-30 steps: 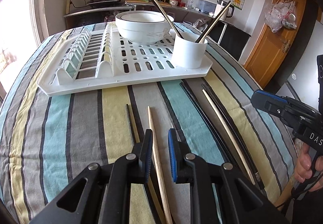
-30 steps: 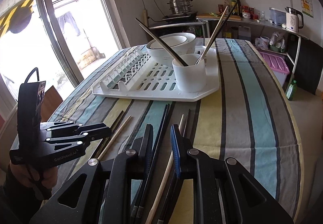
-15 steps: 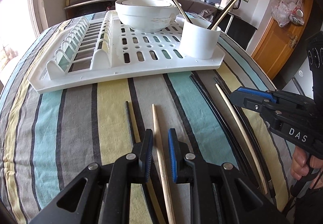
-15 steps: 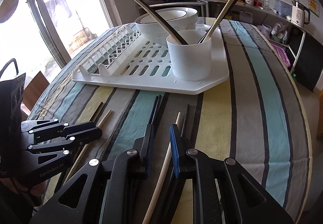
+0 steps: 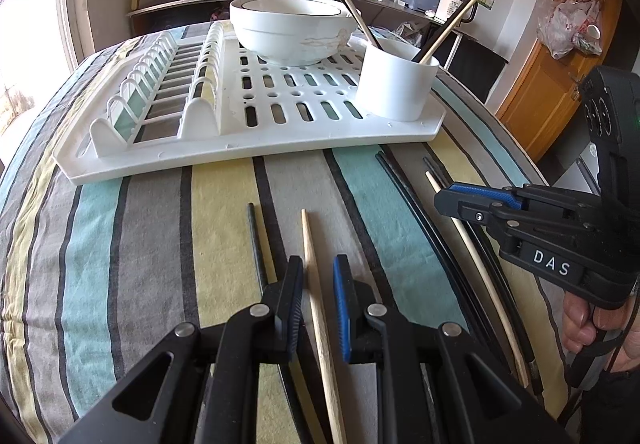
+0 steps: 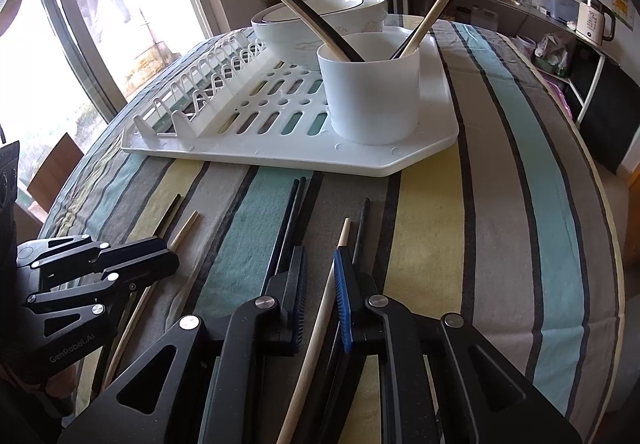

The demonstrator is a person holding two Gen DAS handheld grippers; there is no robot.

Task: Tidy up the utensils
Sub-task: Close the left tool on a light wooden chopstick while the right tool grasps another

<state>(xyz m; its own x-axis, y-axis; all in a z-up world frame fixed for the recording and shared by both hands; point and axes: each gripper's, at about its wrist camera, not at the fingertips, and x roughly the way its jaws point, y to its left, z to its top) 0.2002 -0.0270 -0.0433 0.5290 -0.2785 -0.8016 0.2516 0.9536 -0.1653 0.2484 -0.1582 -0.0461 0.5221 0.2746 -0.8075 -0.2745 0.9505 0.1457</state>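
Note:
Several chopsticks lie loose on the striped tablecloth. My left gripper is low over a wooden chopstick, which runs between its parted jaws without the pads pressing it; a black chopstick lies just to its left. My right gripper straddles another wooden chopstick that lies close to the blue right pad; its jaws are closing, with a gap still on the left side. A white cup on the drying rack holds a few chopsticks.
A white bowl sits at the back of the rack. A black chopstick pair and a single black one lie beside my right gripper. The table edge drops off at the right. A hand holds the right gripper.
The right gripper came down and forward over the wooden chopstick, and its jaws narrowed a little. The left gripper stayed about where it was, jaws unchanged.

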